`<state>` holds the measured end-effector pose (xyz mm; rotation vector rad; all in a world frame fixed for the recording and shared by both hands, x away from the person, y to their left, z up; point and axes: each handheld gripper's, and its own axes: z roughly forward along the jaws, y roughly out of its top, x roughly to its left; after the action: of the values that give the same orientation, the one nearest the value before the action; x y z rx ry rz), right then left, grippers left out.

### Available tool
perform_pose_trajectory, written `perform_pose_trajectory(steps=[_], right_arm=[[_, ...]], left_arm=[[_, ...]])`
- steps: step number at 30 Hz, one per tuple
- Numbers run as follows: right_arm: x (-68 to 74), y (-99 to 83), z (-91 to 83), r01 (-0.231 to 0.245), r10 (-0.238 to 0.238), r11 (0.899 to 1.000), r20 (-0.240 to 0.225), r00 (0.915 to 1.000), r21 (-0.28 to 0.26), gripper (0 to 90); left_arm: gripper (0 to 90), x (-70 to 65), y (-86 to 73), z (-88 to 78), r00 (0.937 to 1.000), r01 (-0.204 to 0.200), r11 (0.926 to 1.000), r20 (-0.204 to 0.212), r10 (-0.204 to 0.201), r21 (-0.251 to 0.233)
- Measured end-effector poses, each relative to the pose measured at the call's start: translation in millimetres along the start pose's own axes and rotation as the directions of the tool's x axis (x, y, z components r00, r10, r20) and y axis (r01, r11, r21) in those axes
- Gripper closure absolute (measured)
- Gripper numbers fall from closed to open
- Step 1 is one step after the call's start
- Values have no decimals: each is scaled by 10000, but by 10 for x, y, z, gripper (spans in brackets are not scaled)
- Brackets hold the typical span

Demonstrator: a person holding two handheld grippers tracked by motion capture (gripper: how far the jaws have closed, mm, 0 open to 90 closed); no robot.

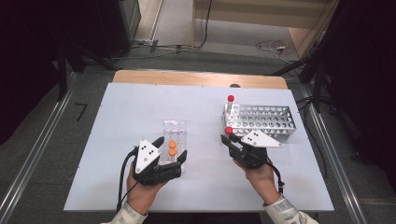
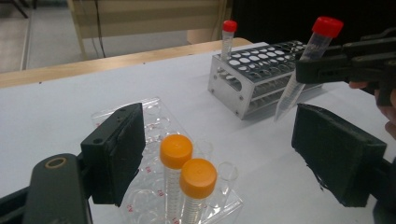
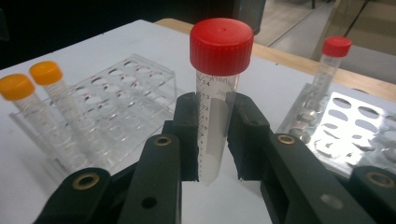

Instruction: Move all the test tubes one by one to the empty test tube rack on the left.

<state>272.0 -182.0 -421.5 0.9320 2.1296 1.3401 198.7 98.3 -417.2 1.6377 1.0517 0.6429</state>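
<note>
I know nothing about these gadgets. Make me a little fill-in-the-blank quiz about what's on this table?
1. The right gripper is shut on a tube with a ____ cap.
2. The clear plastic rack holds ____ orange-capped tubes.
3. One red-capped tube stands upright in the ____ rack.
4. The jaws of the left gripper stand ____, one on each side of the clear rack.

Missing words: red; two; metal; open
</note>
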Motion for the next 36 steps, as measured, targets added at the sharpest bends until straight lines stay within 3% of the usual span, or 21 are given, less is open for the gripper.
perform_pose_trajectory(steps=[13, 18, 22, 30, 36], right_arm=[[350, -144, -33, 751, -727, 9969, -890, 9934, 244, 716], [464, -156, -39, 948, -911, 9951, -1166, 9890, 272, 716], [508, -161, -61, 1062, -1018, 9940, -1310, 9862, 276, 716], [564, -181, -64, 1111, -1059, 9934, -1452, 9837, 286, 716], [623, -193, -59, 1257, -1199, 9917, -1542, 9807, 285, 716]], left_arm=[[254, -181, -1, 54, 9976, -184, 9998, 665, 185, -25], [292, -322, 31, 105, 9894, -190, 9998, 1438, 189, -9], [346, -415, 60, 146, 9835, -350, 9994, 1777, 346, -12], [461, -496, 42, 232, 9752, -556, 9983, 2153, 512, 148], [508, -503, 20, 272, 9762, -663, 9975, 2083, 599, 242]])
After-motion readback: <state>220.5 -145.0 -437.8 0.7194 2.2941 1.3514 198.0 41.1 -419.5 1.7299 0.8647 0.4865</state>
